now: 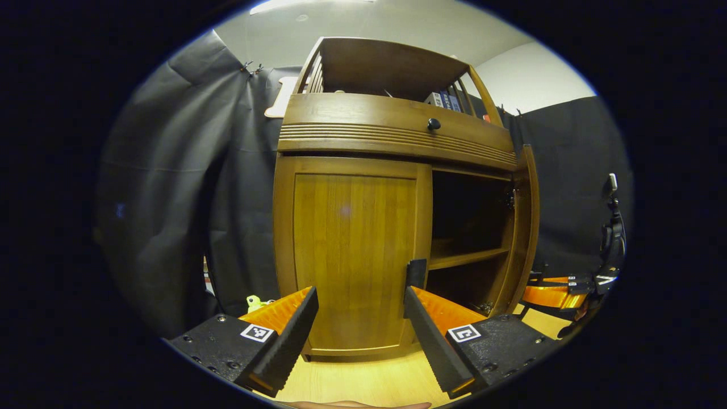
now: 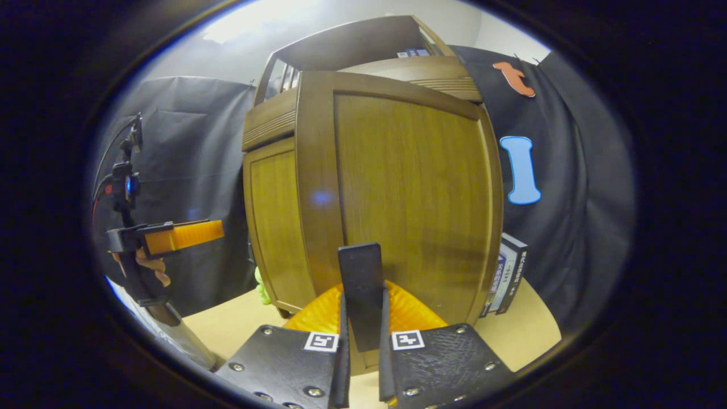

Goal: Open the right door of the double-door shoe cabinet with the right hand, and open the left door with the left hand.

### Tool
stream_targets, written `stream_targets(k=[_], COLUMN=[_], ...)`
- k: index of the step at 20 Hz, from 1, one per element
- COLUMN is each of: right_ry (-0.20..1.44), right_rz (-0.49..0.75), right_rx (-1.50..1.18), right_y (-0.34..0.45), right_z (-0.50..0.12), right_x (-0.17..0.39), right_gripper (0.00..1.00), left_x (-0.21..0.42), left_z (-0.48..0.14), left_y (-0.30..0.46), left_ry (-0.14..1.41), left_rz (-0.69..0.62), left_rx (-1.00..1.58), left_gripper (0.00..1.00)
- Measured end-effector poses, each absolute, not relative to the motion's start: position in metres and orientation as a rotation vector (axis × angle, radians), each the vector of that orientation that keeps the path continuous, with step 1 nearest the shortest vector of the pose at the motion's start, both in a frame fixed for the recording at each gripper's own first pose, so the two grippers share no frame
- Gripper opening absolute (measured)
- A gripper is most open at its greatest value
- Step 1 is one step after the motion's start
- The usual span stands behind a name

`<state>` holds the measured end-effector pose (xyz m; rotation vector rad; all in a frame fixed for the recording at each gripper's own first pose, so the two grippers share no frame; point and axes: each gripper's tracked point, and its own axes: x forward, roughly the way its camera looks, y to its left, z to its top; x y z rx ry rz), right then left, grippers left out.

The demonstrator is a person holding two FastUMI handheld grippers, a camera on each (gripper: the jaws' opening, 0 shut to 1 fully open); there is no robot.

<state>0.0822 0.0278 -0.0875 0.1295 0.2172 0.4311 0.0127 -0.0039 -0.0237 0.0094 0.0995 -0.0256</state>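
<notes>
While the right tongs (image 2: pixel 362 363) are pinching the right door's handle (image 2: pixel 360 289), door (image 2: pixel 409 199) swung open, the left tongs (image 1: pixel 358 335) are hovering spread before the closed left door (image 1: pixel 352 255).

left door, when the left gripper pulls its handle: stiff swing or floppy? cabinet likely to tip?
Left door looks like a rigid framed wood panel, so it should swing stiffly on its hinges. The handle is a small tab between the open left hand-held gripper's fingers, possibly slippery. The cabinet looks heavy, so tipping seems unlikely.
</notes>
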Motion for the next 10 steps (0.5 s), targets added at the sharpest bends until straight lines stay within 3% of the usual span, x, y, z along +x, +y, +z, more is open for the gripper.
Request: stream_targets(k=[2,8,10], right_ry=[0.209,0.187,0.188], right_rz=[0.441,0.36,0.331], right_rx=[0.151,0.105,0.099], right_y=[0.02,-0.016,-0.03], right_z=[-0.087,-0.084,-0.083], right_x=[0.076,0.062,0.057], right_gripper=[0.22,0.19,0.19], left_x=[0.015,0.023,0.024], left_z=[-0.026,-0.036,-0.038], left_y=[-0.005,-0.005,-0.007], left_ry=[0.105,0.14,0.143], left_rz=[-0.026,0.004,0.009], left_rx=[0.005,0.027,0.023], left_gripper=[0.95,0.92,0.96])
